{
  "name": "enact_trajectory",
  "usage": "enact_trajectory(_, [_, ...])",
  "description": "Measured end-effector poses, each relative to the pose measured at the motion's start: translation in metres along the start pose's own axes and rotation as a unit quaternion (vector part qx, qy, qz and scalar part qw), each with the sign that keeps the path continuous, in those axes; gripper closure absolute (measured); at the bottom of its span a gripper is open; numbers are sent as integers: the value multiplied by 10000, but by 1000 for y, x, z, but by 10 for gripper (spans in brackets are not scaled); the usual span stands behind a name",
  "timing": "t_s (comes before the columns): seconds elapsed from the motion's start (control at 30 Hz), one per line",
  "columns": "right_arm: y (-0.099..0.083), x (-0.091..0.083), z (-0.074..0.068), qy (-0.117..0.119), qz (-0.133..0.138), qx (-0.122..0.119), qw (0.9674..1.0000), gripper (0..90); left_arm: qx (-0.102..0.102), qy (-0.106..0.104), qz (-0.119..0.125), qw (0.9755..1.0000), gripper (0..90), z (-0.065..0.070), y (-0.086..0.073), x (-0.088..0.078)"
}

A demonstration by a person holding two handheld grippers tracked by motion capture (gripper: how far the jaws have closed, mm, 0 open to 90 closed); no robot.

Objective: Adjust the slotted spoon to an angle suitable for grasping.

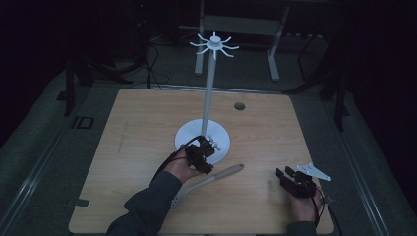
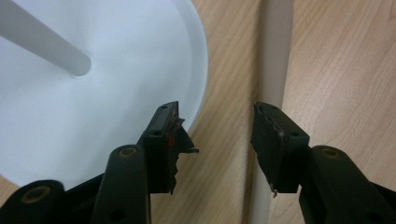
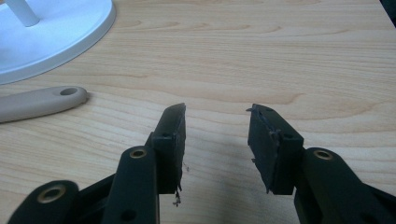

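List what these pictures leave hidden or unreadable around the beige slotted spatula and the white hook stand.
- Beige slotted spatula: in the high view the person's left sleeve covers part of its slotted head; the right gripper view cuts its handle off at the left edge.
- White hook stand: in the left gripper view the top edge cuts off its pole, and the hooks are out of frame.
- Floor beyond the wooden table: too dark in the high view.

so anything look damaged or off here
Yes: the pad on one finger of the left claw looks torn and ragged, with frayed bits hanging off. The right claw has small shreds too. The spatula lies flat by the stand, unhung.
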State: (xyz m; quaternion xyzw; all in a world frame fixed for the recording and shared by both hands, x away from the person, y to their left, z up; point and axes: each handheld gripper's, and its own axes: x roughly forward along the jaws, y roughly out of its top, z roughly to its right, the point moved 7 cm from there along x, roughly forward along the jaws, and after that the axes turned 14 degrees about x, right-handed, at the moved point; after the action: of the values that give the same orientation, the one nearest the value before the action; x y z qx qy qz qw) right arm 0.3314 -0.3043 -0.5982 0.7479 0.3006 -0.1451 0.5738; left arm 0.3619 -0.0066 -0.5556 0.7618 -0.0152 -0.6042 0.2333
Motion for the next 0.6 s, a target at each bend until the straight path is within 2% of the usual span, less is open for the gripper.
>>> enact_trajectory(0.23, [0,0,0,-7,-11,13,10000,559,77,-109,-126,9998,571,4,3,6])
enact_trajectory(0.6, [0,0,0,-5,-25,16,10000,554,137,-219,-273,9993,571,8,6,12])
